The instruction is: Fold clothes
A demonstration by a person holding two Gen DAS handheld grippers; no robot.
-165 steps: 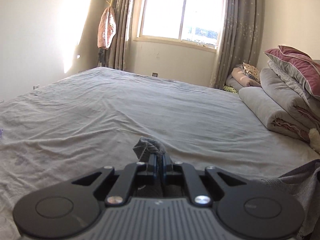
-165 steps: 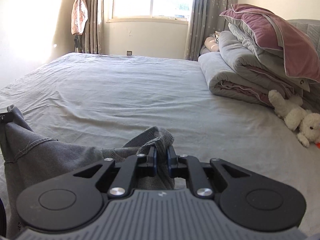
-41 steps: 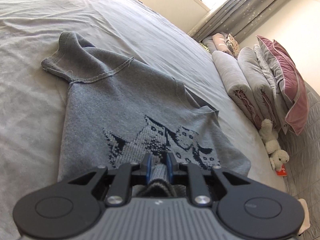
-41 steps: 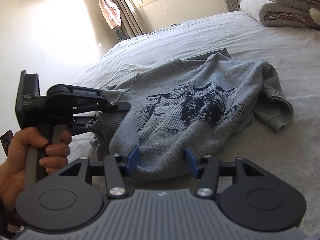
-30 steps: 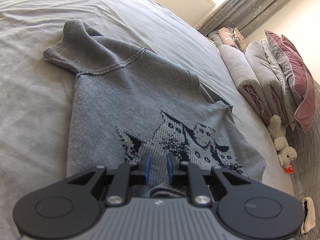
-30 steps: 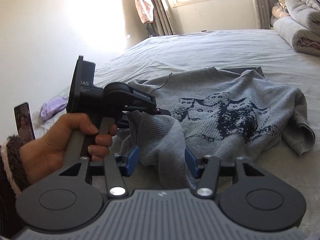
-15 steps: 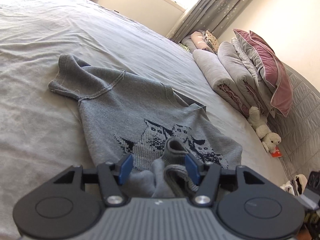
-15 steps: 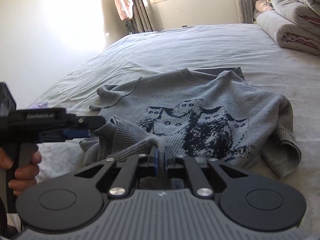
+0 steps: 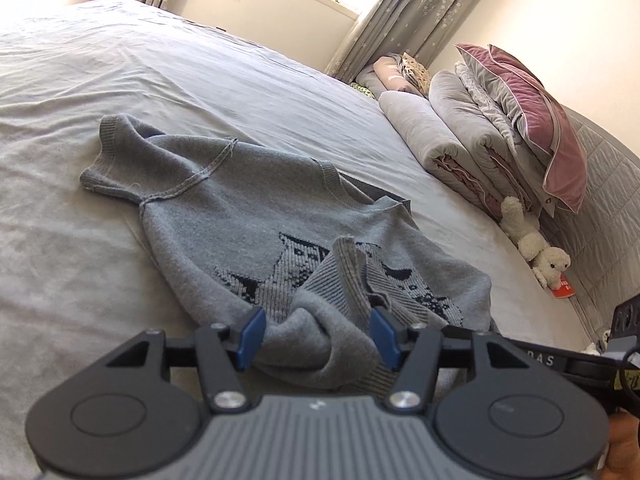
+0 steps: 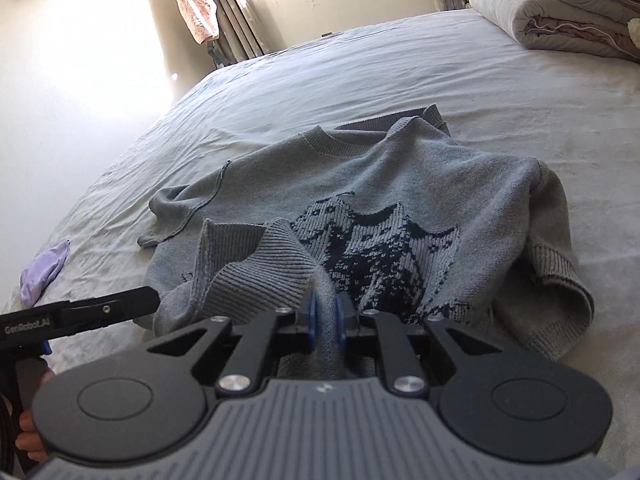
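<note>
- Grey knit sweater (image 9: 256, 216) lies face up on the bed (image 9: 200, 72), collar far, hem near
- Right gripper (image 10: 325, 312) pinches the ribbed hem (image 10: 256, 264), jaws easing apart
- Left gripper (image 9: 318, 336), jaws spread, straddles the same bunched hem untouched

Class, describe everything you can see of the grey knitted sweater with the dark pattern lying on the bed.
The grey knitted sweater lies front up on the pale grey bed sheet, rumpled. It has a ribbed round collar, ribbed cuffs and hem, and a dark blue pixelled pattern across the chest. One sleeve curls at its side. The ribbed hem is bunched and lifted: the right gripper pinches a fold of it, its jaws easing slightly. The left gripper stands open around the same bunch.
</note>
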